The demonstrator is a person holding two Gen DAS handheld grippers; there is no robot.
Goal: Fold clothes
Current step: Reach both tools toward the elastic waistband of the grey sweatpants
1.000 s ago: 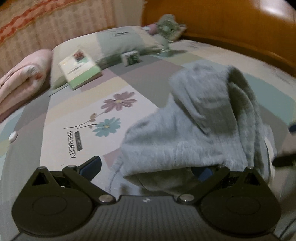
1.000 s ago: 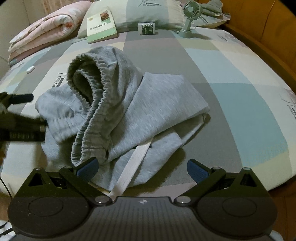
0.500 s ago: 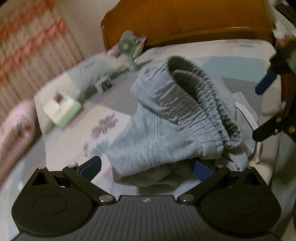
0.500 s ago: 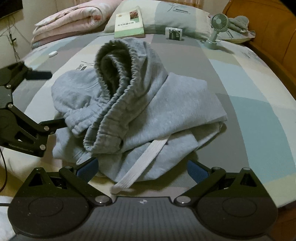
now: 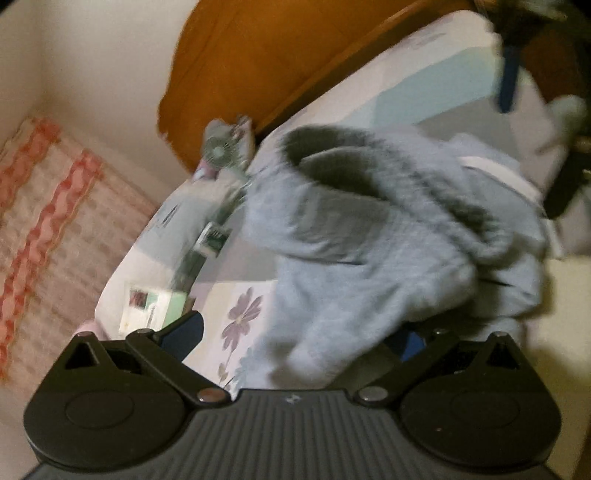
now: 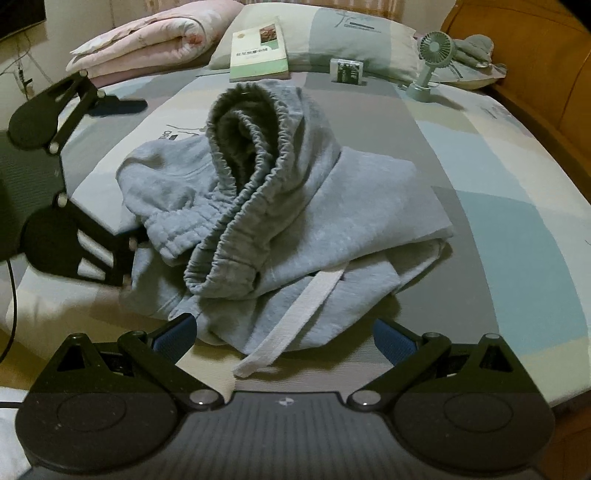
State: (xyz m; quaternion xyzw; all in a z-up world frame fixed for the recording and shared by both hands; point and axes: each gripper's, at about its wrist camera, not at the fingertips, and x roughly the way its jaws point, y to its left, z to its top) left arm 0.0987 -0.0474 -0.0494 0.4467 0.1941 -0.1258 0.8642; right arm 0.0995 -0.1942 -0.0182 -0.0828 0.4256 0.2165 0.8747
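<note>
Grey sweatpants [image 6: 295,206] lie bunched on the bed [image 6: 517,192], directly ahead of my right tongs [image 6: 282,334]. Right tongs spread wide, gripping nothing; the white drawstring [image 6: 291,321] runs back between the two fingers, and the left fingertip sits just beside the cloth edge. Elastic waistband [image 6: 240,155] stands up, gaping, at the middle of the heap.

Left tongs [image 5: 295,332] also apart, rolled sideways, at the pants' left edge. Cloth drapes over their right finger; left finger is clear of it. Left view is blurred.

Beyond the heap: book [image 6: 258,50], small box [image 6: 347,72], green hand fan [image 6: 430,62], pillow [image 6: 351,33], folded pink quilt [image 6: 147,40].
</note>
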